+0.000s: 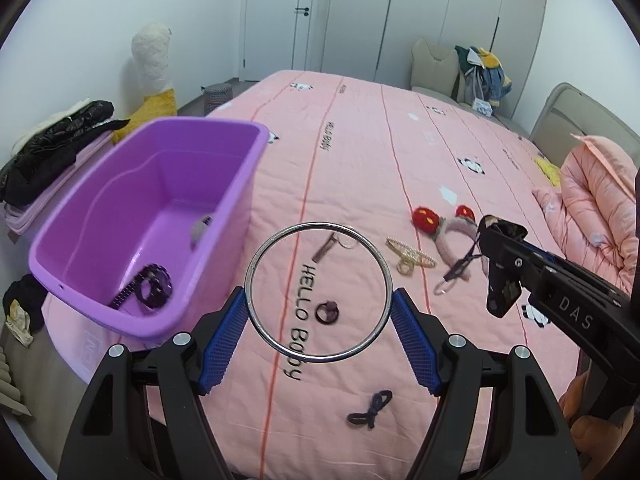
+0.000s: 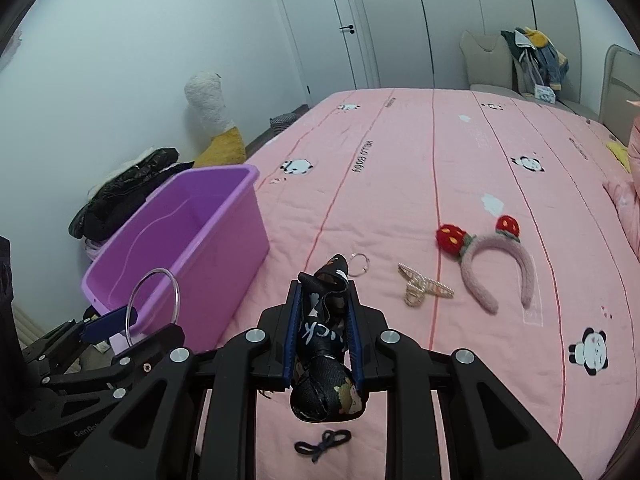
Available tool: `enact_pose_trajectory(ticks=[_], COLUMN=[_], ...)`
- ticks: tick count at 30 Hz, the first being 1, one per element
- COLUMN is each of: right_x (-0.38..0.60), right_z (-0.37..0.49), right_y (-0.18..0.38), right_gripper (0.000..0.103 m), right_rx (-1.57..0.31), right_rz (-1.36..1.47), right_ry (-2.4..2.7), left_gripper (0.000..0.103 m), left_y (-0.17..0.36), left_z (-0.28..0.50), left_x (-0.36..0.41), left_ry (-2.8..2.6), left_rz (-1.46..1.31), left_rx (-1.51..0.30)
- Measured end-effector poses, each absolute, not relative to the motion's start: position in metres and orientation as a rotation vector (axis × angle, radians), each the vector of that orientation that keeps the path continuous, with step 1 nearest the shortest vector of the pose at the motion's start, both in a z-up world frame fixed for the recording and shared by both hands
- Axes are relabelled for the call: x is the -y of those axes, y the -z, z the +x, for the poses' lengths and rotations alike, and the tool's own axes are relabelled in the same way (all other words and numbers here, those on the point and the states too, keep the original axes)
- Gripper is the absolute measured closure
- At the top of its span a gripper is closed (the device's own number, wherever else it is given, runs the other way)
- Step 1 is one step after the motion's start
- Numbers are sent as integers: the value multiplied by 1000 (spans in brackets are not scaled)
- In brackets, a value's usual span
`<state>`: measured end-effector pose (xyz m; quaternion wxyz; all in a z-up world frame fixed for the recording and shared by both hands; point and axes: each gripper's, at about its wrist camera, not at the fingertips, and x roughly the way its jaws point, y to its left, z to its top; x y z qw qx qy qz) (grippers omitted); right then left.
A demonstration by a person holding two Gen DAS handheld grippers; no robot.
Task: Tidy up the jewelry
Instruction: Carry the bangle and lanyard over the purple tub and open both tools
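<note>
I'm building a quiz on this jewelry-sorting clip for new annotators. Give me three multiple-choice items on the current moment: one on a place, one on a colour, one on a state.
1. Where does the pink headband lie?
A. In the bin
B. On the bedspread
C. On the floor

2. What colour is the bin?
A. Purple
B. Green
C. White

3. What is the left gripper doing?
A. Hanging open with nothing in it
B. Shut on a hair tie
C. Holding the metal ring between its fingers

Key: 1 B, the headband rests on the pink bedspread, right of the pearl hair clip. 2 A, its walls and rim are purple in both views. 3 C, the blue pads touch the ring on either side.
</note>
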<state>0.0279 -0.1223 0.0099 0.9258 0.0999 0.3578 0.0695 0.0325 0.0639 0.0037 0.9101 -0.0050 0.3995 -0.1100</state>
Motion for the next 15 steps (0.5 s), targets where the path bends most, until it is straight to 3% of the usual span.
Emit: enact_pose_trajectory(ticks=[15], right_x=[-8], right_z=[128], right_y=[-69], right_gripper=[82], right_rx=[-704], right_rz=[127], right_ry=[-418], left_gripper=[33], left_y=[-50], left_z=[89], left_x=[-191], left_ry=[-30], left_rz=[-79], left_rx=[-786])
